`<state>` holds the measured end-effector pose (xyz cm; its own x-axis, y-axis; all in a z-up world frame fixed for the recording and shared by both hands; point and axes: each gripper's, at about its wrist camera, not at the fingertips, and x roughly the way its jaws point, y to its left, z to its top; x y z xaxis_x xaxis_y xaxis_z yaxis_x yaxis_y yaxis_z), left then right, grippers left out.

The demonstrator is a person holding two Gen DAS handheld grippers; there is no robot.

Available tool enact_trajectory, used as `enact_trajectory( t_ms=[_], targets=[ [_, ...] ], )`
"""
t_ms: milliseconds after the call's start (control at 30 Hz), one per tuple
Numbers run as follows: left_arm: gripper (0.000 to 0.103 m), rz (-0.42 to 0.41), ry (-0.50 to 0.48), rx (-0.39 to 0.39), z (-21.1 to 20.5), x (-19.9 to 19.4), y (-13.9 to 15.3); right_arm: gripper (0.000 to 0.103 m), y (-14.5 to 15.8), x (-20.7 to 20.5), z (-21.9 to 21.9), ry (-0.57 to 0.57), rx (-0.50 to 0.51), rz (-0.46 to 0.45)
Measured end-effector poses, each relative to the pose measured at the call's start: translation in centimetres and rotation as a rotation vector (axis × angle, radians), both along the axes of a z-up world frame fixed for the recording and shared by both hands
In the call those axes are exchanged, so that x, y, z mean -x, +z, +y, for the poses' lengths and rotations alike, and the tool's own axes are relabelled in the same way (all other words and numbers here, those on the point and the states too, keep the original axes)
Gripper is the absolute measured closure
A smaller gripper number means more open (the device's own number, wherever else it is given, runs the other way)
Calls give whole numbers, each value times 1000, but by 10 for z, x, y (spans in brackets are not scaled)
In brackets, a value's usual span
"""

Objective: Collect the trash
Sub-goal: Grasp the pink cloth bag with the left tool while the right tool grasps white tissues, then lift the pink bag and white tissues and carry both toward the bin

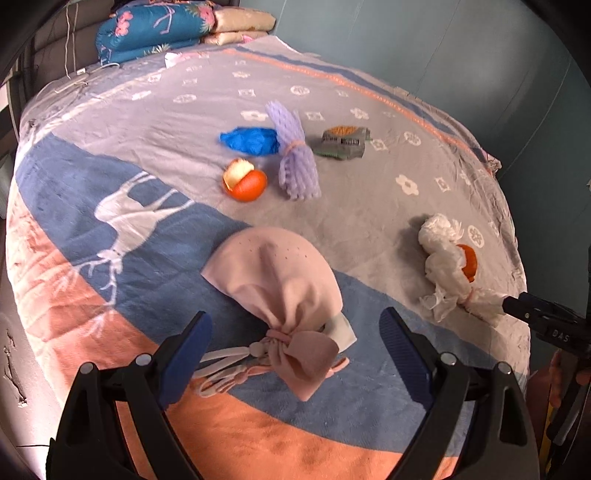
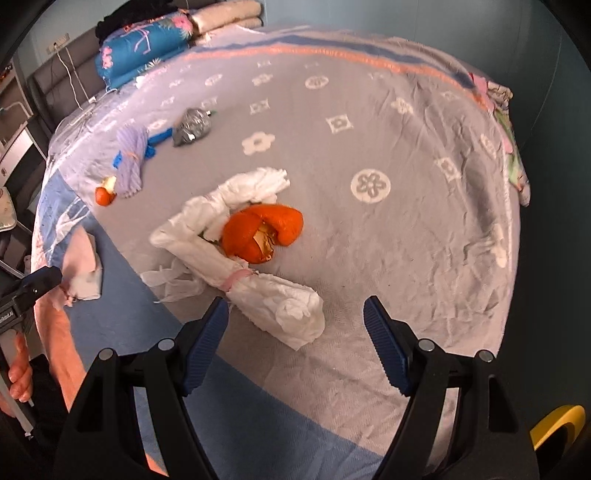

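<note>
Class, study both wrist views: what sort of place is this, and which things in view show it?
Most likely a bedroom. The work surface is a bed spread with a patterned blanket, folded quilts are stacked at its far end, and a charging cable trails down beside them.

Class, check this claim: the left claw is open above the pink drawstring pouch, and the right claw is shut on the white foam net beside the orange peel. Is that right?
Not quite. The right claw is open, as the right wrist view shows; its pads stand apart over the white foam net beside the orange peel. The left claw is open above the pink drawstring pouch.

Patterned bedspread (image 1: 369,206), folded blue floral quilt (image 1: 155,26), beige pillows (image 1: 243,18)
</note>
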<state>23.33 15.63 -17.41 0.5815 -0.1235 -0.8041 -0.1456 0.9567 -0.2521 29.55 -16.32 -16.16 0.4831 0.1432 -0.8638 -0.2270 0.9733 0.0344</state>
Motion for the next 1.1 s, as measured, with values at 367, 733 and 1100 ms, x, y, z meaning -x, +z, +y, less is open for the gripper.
enact_trajectory(
  t_ms=[367,733,1100],
  targets=[
    [29,40,-47,-18,-12,-16,-21,44,-23,-16,19,35,16,63],
    [79,57,-67,-22,-14,-16,-25,85,-25,-14,33,67,81,44],
    [82,-5,-81,-18,-11,4,8,88,20,16,19,55,-57,-29]
  ],
)
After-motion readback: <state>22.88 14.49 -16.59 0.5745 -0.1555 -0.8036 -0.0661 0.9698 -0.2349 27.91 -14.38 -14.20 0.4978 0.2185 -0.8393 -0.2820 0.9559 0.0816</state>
